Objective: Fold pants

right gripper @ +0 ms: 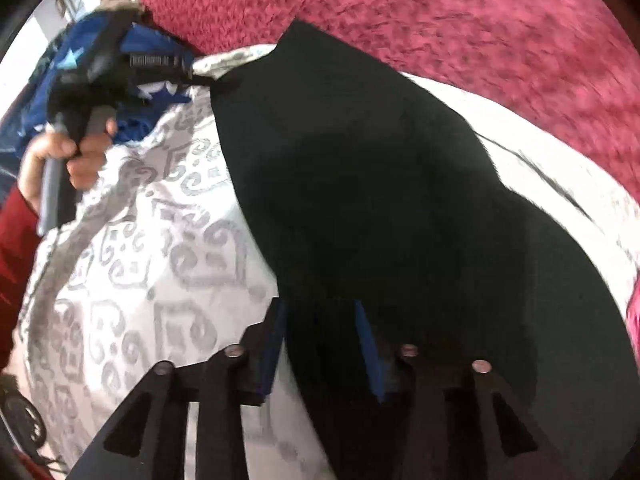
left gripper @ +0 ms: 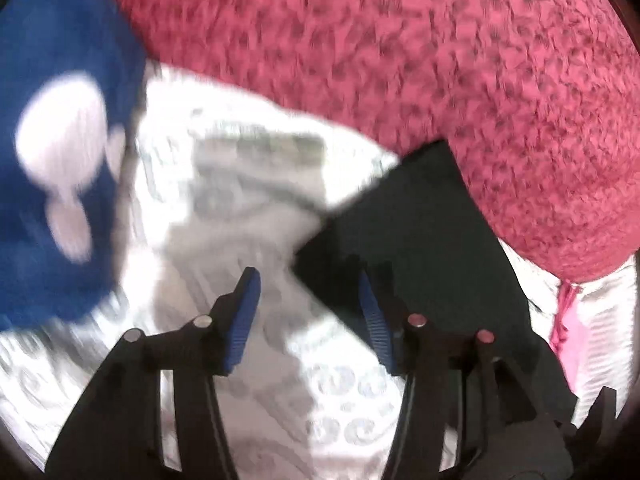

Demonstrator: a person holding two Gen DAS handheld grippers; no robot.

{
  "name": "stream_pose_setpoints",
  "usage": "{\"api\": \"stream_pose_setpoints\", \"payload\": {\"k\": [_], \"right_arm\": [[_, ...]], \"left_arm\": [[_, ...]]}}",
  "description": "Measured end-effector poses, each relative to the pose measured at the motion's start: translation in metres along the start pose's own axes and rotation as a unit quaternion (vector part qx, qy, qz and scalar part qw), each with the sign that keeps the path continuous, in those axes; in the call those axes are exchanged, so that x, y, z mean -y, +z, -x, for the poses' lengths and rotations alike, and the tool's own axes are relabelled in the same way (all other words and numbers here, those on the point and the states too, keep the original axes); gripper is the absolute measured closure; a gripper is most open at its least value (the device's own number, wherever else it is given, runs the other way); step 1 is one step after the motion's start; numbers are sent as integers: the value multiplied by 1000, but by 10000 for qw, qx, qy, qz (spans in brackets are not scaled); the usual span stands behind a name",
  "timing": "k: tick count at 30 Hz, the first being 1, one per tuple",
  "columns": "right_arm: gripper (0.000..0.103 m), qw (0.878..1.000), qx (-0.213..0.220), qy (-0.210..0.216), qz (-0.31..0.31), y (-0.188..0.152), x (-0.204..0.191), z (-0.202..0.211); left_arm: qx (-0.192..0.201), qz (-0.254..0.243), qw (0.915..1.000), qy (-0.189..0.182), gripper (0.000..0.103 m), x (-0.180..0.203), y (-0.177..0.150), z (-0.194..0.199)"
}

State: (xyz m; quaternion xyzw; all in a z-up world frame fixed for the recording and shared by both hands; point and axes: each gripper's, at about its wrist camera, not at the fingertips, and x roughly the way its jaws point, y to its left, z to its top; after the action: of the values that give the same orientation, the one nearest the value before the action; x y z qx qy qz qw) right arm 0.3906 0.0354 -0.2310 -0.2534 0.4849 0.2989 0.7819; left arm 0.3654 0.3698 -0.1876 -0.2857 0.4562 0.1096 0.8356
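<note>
- L gripper (left gripper: 308, 276): its two blue pads stand apart, abt half wide. Nothing is pinched. It points down at the bed.
- L wrist view, far left: a blue cloth (left gripper: 60, 60) w/ big white spots. It is blurry.
- Next over: a white sheet (left gripper: 224, 208) w/ grey swirls. It lies under the L gripper's left pad.
- Next: the black pants (left gripper: 420, 232) lie flat on the sheet. One pointy corner pokes in btwn the two pads. The right pad is over the black cloth.
- Top & right: a fuzzy pink-red blanket (left gripper: 400, 60), just past the pants.
- Far right: a small pink strip (left gripper: 568, 320) beside the pants. Can't tell what it is.
- R wrist view, far left: a hand (right gripper: 80, 152) in a red sleeve (right gripper: 16, 232) grips the L gripper's handle. That tool's tip is right at the far top corner of the pants.
- Middle: the sheet is left of the pants. The pants run from top middle down to bottom right, wide & dark.
- R gripper (right gripper: 320, 308): pads apart, abt half wide, aimed down. Its left pad sits at the pants' left edge. Black cloth fills the gap btwn the pads. Pads don't look pressed on it.
- Right & top: the blanket, w/ a band of sheet btwn it & the pants.
</note>
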Motion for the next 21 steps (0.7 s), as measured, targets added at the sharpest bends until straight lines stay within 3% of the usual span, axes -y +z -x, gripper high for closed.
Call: {"api": "stream_pose_setpoints", "payload": {"k": [3, 4, 6, 7, 9, 11, 12, 13, 16, 19, 21], "right_arm": [[48, 9979, 335, -41, -552, -30, 15, 32], [48, 9964, 391, -62, -753, -39, 20, 41], [48, 9913, 533, -230, -1180, -62, 31, 59], [47, 9880, 667, -520, -1296, -75, 33, 70], [35, 9831, 736, -1147, -1222, -96, 30, 81], [31, 9825, 574, -1449, -1023, -108, 26, 80], [31, 9826, 444, -1541, -939, -110, 24, 76], [31, 9825, 343, -1614, -868, -112, 21, 72], [29, 9799, 281, -1888, -582, -111, 15, 60], [24, 9809, 261, -1871, -468, -105, 13, 51], [24, 9854, 299, -1640, -358, -103, 2, 54]], "left_arm": [[-395, -40, 9987, -320, 48, 5, -15, -13], [-513, -52, 9978, -405, 43, 9, -18, -19], [-355, -163, 9987, -340, 31, 21, -20, -25], [-311, -197, 9990, -243, 26, 30, -17, -27], [-169, -138, 9997, -76, 26, 39, -14, -30], [-4, -87, 9999, -63, 37, 44, -6, -30], [26, -44, 9999, -105, 64, 45, -3, -31], [-72, 44, 9997, -232, 81, 46, 1, -36], [-149, 346, 9988, -320, 88, 47, 10, -49], [-108, 405, 9986, -315, 90, 41, 15, -42], [-82, 385, 9988, -288, 91, 42, 15, -36]]}}
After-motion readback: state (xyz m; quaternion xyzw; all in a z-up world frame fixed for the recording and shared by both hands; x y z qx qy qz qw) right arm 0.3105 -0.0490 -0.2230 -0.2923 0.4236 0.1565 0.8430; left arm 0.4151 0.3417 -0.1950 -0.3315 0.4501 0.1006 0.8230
